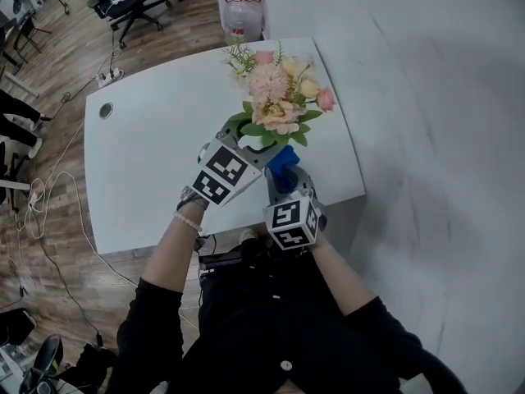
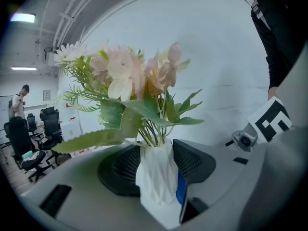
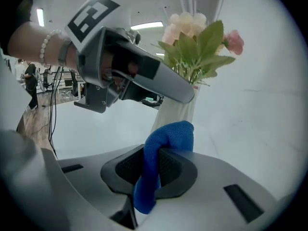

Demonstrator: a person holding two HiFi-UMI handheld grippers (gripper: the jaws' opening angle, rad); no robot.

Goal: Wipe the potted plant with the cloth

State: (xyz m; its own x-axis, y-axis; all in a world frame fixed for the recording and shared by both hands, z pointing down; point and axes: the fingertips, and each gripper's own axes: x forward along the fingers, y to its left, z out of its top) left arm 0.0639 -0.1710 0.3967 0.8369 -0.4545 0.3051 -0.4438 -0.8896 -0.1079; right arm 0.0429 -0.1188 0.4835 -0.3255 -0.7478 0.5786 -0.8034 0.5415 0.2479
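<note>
The potted plant (image 1: 279,97) is a bunch of pink and cream flowers with green leaves in a white faceted vase (image 2: 155,177), standing near the right end of the white table (image 1: 148,162). My left gripper (image 1: 248,142) is shut on the vase, whose body fills the space between the jaws in the left gripper view. My right gripper (image 1: 284,177) is shut on a blue cloth (image 3: 161,143), and the cloth's folded end sticks out past the fingertips, close to the vase's base (image 3: 177,113). A blue edge of the cloth (image 2: 180,189) shows beside the vase.
A large water bottle (image 1: 244,13) stands beyond the table's far edge. Office chairs (image 1: 123,2) and floor cables (image 1: 49,195) lie to the left. The table has a round cable hole (image 1: 106,110). A white wall (image 1: 443,97) runs along the right.
</note>
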